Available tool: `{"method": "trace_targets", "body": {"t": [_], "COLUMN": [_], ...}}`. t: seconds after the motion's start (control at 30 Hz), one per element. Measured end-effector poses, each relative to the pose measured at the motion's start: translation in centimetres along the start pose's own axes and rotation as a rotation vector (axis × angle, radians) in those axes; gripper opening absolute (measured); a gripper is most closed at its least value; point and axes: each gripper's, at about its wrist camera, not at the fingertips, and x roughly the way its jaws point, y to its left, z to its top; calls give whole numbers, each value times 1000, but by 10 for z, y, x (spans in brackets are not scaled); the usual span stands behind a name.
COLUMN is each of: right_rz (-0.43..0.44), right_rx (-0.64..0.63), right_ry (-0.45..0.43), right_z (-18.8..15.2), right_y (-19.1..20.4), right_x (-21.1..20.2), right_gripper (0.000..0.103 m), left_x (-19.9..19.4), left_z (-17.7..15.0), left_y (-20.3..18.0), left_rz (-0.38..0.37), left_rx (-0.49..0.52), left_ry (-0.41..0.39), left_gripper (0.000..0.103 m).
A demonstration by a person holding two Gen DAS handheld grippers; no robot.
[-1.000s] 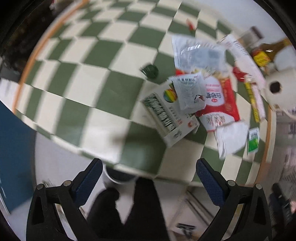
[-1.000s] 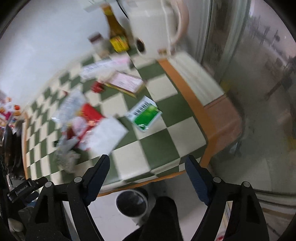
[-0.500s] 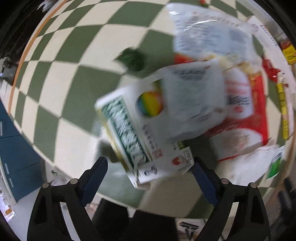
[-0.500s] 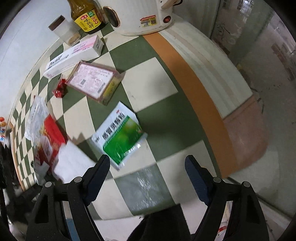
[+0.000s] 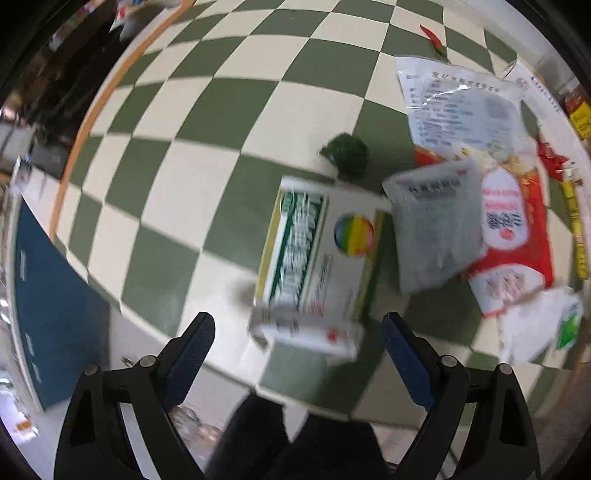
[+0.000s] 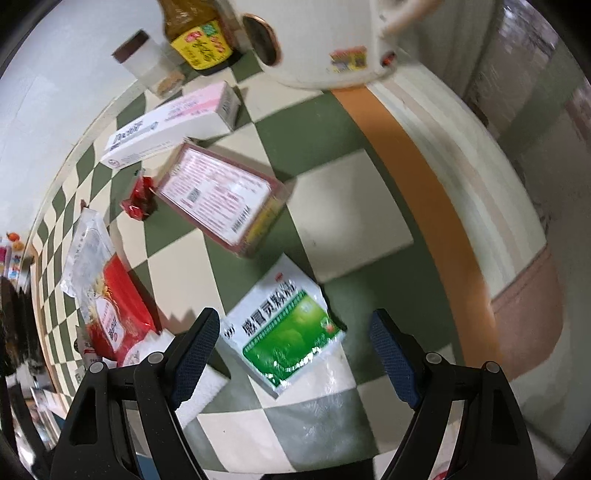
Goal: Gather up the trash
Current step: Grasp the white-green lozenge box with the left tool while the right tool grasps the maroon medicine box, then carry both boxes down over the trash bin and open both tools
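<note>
The left gripper (image 5: 298,341) is standing released, its two blue-padded jaws spread wide and holding nothing. A white medicine box (image 5: 317,266) with green lettering and a rainbow disc is lying flat on the checkered bench (image 5: 207,122), and its near end is sitting between the spread jaws without touching either pad. A grey sachet (image 5: 437,225) is lying just beside the box on its right and overlapping a red-and-white packet (image 5: 513,236). A clear printed bag (image 5: 461,110) is lying beyond these. A dark green crumpled scrap (image 5: 345,153) is sitting at the far end of the box. A small red chilli (image 5: 435,40) is lying well apart, toward the far side of the bench. This view is blurred, so the print is not legible.

The right gripper (image 6: 295,339) is likewise standing released, jaws wide apart and empty. A green-and-white sachet (image 6: 286,328) is lying flat on the bench (image 6: 351,206), framed between the two jaws. A pink-labelled flat box (image 6: 225,195) is lying beyond it. A long white-and-pink carton (image 6: 170,125) is lying farther back, and a red crumpled wrapper (image 6: 140,199) is sitting beside the flat box. A sauce bottle (image 6: 197,33), a brown-capped jar (image 6: 151,66) and a cream-coloured appliance (image 6: 325,40) are standing at the back. The red-and-white packet (image 6: 116,321) is lying left of the left jaw.
</note>
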Motion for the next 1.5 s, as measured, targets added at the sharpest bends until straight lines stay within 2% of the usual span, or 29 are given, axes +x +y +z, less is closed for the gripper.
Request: {"method": "trace_targets", "body": {"t": [0.07,0.1,0.13,0.2,0.27,0.37,0.47,0.53,0.57,0.6,0.7,0.77,0.8,0.93,0.97,1.1,1.27,1.4,1.47,1.5], "right_rz": [-14,-20,-18,-39,-91,-137,-187,-219,-221,-212,-217,-201,-205,-166,-166,-163,-113,-36,12,26], "right_rx": [-54,-89,-121,-219,-328,-440,-493,-504,-504,-491,-451,-440,-440,-393,-393,-381,-343,-297,-266,-257], "right_ry": [-4,-5,-10,-35,-56,-16,19,16,-1,-5,39,72,86,77,74,36,-39,-113,-152,-169], "right_z": [12,19,25,42,54,68,76,77,77,78,73,70,70,79,82,83,69,42,6,-23], "right_y": [7,13,17,36,53,76,91,96,99,100,97,98,100,96,98,100,105,106,106,107], "right_x": [-2,-3,-5,-5,0,24,50,61,62,61,59,59,60,59,59,49,2,-50,-77,-82], "right_gripper": [85,85,85,85,85,85,85,83,78,76,75,76,76,78,74,69,68,67,67,67], "left_x": [5,7,9,3,1,-2,4,2,21,22,32,38,48,44,44,22,-7,-40,-53,-63], "left_z": [7,10,10,9,10,5,9,19,22,24,32,38,40,31,28,22,2,-25,-37,-49], "left_y": [-5,-6,-3,-3,0,5,10,18,19,21,13,25,14,12,14,12,12,19,30,37], "left_rz": [4,5,11,-12,8,16,50,48,43,37,17,16,19,29,32,39,17,-37,-61,-82], "left_rx": [26,37,38,36,39,40,47,44,40,38,34,37,40,54,57,72,103,147,174,195], "left_ry": [9,7,6,-28,-48,-56,-75,-74,-75,-74,-73,-81,-87,-107,-113,-155,-243,-331,-369,-398], "left_gripper": [89,70,68,67,67,67,67,67,67,67,68,68,68,67,67,67,67,67,67,67]}}
